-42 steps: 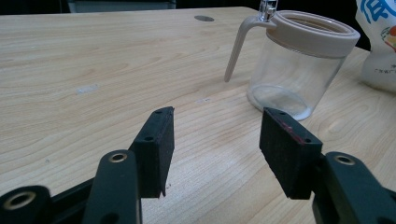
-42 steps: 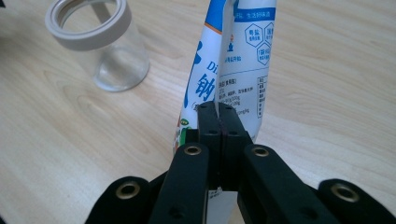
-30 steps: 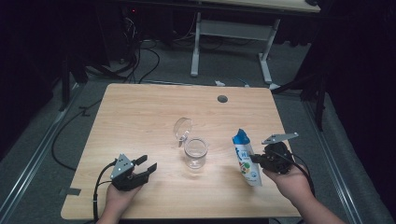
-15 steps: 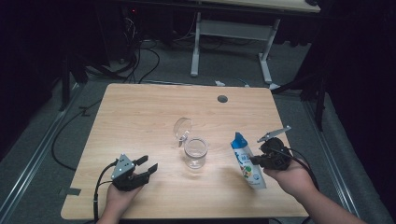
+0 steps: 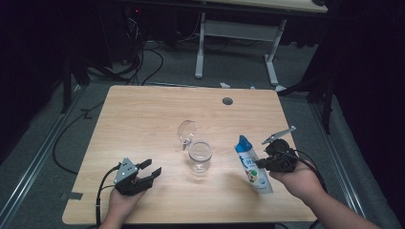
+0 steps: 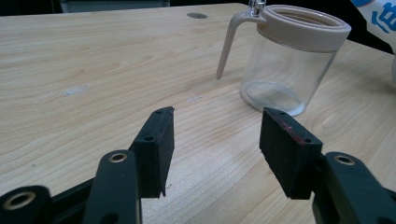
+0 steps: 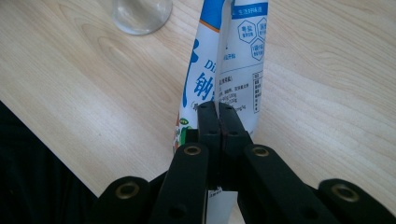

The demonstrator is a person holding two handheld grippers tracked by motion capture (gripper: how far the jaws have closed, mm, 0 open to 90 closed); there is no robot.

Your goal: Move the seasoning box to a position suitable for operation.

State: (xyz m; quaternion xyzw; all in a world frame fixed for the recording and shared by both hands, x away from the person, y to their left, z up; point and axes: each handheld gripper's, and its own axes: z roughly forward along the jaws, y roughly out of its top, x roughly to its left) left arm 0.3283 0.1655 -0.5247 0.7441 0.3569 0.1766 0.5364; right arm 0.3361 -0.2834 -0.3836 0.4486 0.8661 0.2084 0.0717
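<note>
While clamped on a pouch [image 5: 253,164] at the table's [image 5: 143,119] right side, right tool [image 5: 260,163] beside the jar [image 5: 199,155]; left tool [image 5: 153,172] open, empty, resting near the front left.

The white and blue milk pouch [image 5: 253,167] is leaning up off the wooden table, blue top pointing toward 11 o'clock, its flat seam edge getting pinched thin. It's printed with Chinese text and little hexagon icons [image 7: 233,60]. The clear glass jar [image 5: 199,156] is standing upright just at 9 o'clock of it, beige rim, hinged lid flipped open toward 11 o'clock.
</note>
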